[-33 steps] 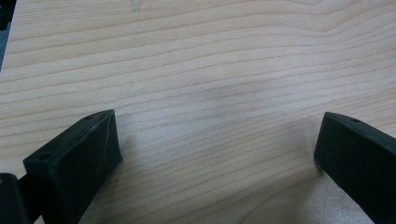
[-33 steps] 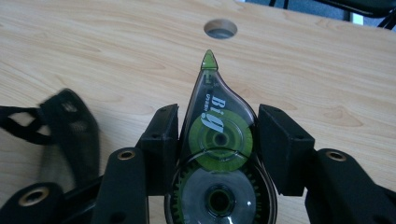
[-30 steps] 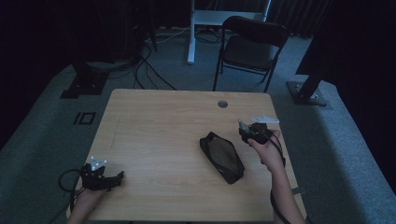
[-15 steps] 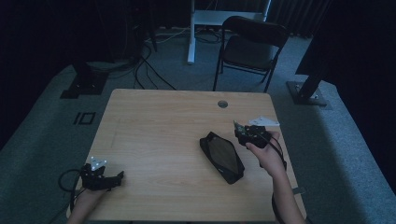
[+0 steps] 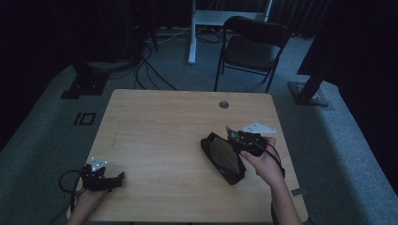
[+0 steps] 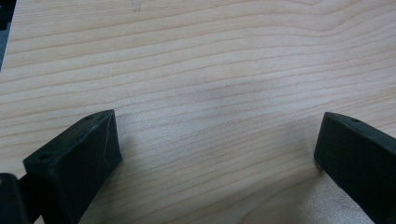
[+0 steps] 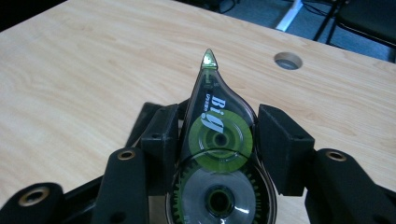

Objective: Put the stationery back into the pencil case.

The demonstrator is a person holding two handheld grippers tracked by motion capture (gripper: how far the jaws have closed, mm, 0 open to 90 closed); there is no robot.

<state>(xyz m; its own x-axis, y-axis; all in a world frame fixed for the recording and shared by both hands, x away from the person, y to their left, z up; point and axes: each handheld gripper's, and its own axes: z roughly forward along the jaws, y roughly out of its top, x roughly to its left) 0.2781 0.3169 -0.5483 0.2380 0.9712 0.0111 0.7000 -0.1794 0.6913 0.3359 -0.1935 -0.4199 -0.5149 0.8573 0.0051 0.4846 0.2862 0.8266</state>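
Wood-grain tabletop (image 5: 164, 136), pale and lit dimly in the high view, carries a flat black pouch (image 5: 223, 157) lying right of centre, its long axis running from upper left to lower right. The pouch's surface is too dark there to make out any detail, and in the right gripper view just a black corner of it peeks out behind the jaws. The right gripper (image 7: 212, 140), held in the person's right hand (image 5: 265, 161) just beside the pouch's right edge, has its 2 jaws closed against the sides of a translucent smoky-grey and green correction tape dispenser (image 7: 217, 154). The dispenser's long axis runs along the jaws, and its green pointed tip (image 7: 208, 58) aims away from the hand, toward the far side of the table and the round cable hole (image 7: 287, 60). Its lower end is cut off by the bottom of that view; the printed letters on its neck are only partly readable. In the high view the dispenser is a small blur at the gripper's front. The left gripper (image 6: 212, 149) rests near the table's near-left corner in the person's left hand (image 5: 87, 199), well apart from the pouch, its 2 jaws spread wide over bare wood with nothing between them. A black folding chair (image 5: 251, 47) stands beyond the table.
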